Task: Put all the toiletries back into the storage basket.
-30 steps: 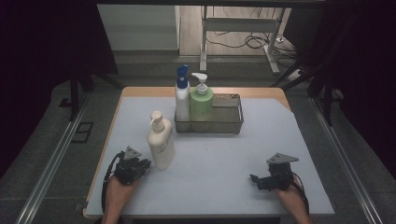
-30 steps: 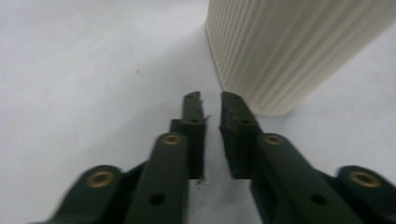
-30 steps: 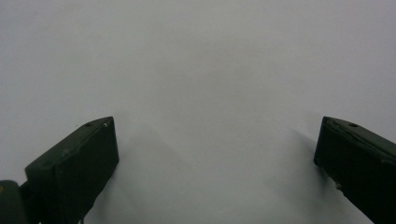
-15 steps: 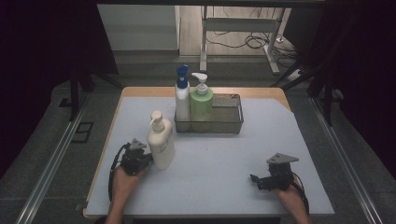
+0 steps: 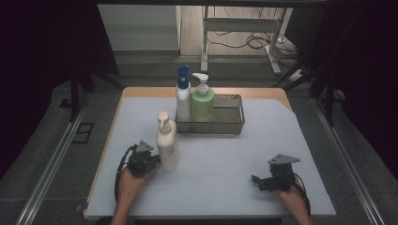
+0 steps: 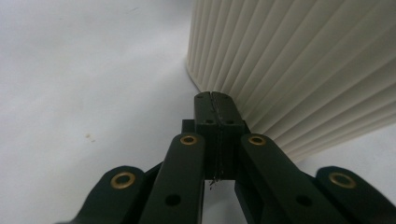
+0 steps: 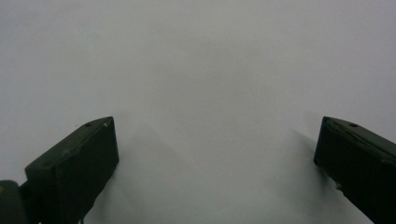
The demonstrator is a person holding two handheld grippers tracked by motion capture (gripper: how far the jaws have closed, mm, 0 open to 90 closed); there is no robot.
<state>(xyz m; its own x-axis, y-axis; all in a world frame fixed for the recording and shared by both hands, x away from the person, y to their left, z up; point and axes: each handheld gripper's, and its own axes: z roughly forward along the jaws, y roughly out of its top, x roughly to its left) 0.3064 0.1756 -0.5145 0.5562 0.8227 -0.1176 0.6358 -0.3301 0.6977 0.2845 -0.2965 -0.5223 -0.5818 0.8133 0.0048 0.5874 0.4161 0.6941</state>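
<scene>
With its jaws pressed together on nothing, the left gripper [image 6: 215, 100] sits low on the table [image 5: 225, 187], its tip at the foot of the cream bottle [image 5: 167, 145]; a push there could slide or tip that tall bottle. The right gripper [image 5: 263, 180], jaws wide apart, rests well off to the right, and the wire basket [image 5: 230, 124] holding two more bottles stands just behind the cream one.

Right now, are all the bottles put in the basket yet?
Not yet. Two look done: the blue-capped bottle and the green pump bottle stand in the wire basket. The cream pump bottle stands outside it on the mat. The left gripper is shut with its tips at that bottle's base, holding nothing. The right gripper rests open, apart.
</scene>
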